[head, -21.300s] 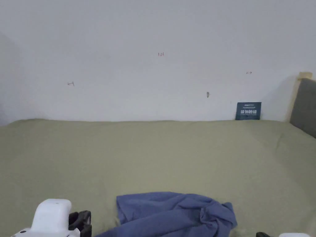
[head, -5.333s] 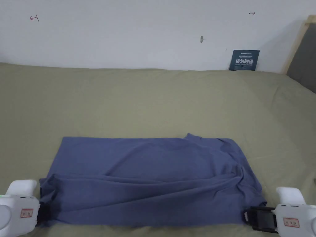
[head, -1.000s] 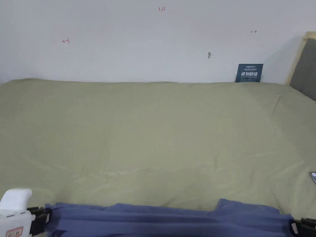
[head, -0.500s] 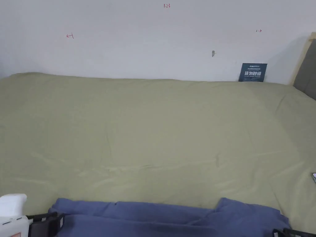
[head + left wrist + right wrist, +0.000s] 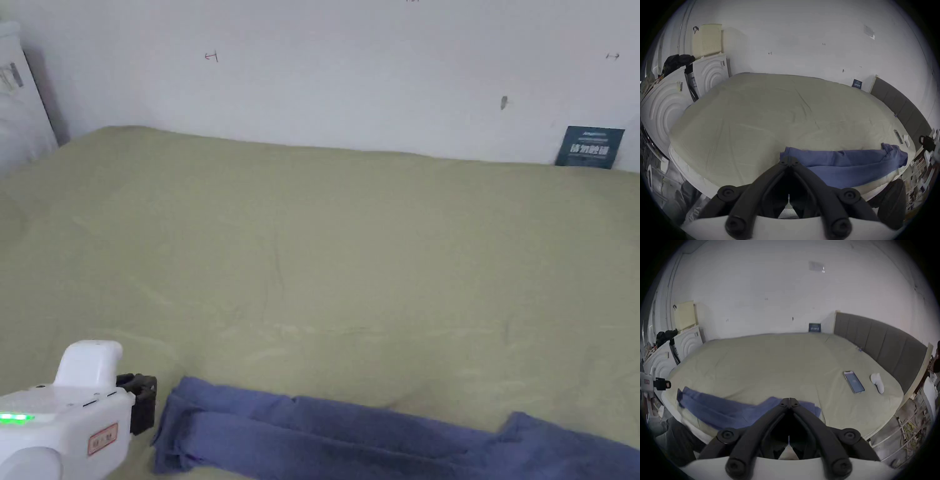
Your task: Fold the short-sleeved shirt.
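- While a blue short-sleeved cotton shirt lies folded lengthwise on the olive-green bed, the left gripper hovers beside it, jaws together.
- Right gripper likewise closed, empty.

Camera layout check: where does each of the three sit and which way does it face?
Head view: on the person's head, looking down across the green bed toward the white wall; left hand-held gripper shows at the lower left beside the blue shirt.
Left gripper view: rides the left hand-held gripper, jaws together, by the shirt's end.
Right gripper view: rides the right hand-held gripper, jaws together, over the shirt's other end; phone beyond.
Shared: all three show the folded shirt along the bed's near edge.
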Tool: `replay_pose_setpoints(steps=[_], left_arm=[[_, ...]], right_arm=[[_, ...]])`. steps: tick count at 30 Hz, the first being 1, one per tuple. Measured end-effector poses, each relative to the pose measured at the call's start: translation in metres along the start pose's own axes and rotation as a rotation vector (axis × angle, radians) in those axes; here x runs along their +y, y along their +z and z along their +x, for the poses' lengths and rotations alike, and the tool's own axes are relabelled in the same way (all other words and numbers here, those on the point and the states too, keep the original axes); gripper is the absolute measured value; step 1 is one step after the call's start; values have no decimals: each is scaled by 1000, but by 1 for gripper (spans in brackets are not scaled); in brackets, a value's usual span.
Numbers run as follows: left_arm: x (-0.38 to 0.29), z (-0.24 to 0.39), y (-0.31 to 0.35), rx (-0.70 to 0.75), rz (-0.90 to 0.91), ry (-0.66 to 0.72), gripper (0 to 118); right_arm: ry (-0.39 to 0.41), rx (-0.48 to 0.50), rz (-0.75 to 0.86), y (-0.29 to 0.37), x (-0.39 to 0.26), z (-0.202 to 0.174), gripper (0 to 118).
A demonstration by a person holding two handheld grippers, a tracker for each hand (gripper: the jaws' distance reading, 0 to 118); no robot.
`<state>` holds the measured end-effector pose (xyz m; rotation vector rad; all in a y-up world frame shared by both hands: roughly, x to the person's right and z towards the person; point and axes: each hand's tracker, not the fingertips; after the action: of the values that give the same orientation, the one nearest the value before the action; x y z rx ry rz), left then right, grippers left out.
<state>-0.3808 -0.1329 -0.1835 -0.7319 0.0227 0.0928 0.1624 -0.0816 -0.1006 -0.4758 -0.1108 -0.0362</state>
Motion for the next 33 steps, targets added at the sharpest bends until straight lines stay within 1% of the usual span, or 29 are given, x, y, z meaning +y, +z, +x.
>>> replay_pose_setpoints(steps=[3,5,7,9,11,13,14,15,16,18,19,20,22,24,26,29,30,31,32,33], left_arm=[[12,-15,-6,-87,-69,121,0],[20,-33,-25,-138,-158,182,0],[29,-47,-43,-217,-246,227,0],[30,-64,-66,-245,-325,287,0],[33,-69,-78,-329,-425,314,0],[34,-77,-90,-358,-481,330,1],[38,-74,-89,-379,-495,344,4],[39,-76,-91,-396,-493,356,17],[40,-78,-93,-437,-492,367,40],[41,-79,-98,-502,-499,404,109],[39,-78,-102,-546,-514,414,114],[36,-78,-107,-569,-506,427,114],[30,-77,-118,-604,-559,462,113],[20,-68,-128,-614,-566,457,113],[12,-61,-141,-673,-621,505,113],[12,-59,-137,-681,-588,496,111],[14,-63,-139,-699,-579,510,103],[15,-63,-138,-690,-582,511,87],[15,-63,-136,-668,-576,505,55],[14,-63,-135,-653,-585,501,10]], right_arm=[[10,-10,34,5,3,-7,0],[0,-13,60,9,5,-10,0],[-4,-39,107,17,7,-14,0],[-3,-59,139,24,10,-18,0],[12,-101,189,34,11,-21,0],[18,-108,217,41,12,-22,0],[10,-113,235,44,13,-22,0],[4,-115,239,46,13,-22,0],[5,-114,237,47,15,-22,0],[8,-124,233,45,15,-22,0],[2,-121,230,44,14,-19,0],[-4,-115,216,41,14,-18,0],[-11,-116,206,37,13,-19,0],[-13,-116,200,35,11,-19,0],[-12,-117,199,35,11,-19,0],[-19,-107,196,35,12,-18,0],[-20,-108,198,34,11,-18,0],[-24,-108,195,34,12,-18,0],[-37,-94,186,32,12,-16,0],[-45,-94,184,30,11,-16,0]])
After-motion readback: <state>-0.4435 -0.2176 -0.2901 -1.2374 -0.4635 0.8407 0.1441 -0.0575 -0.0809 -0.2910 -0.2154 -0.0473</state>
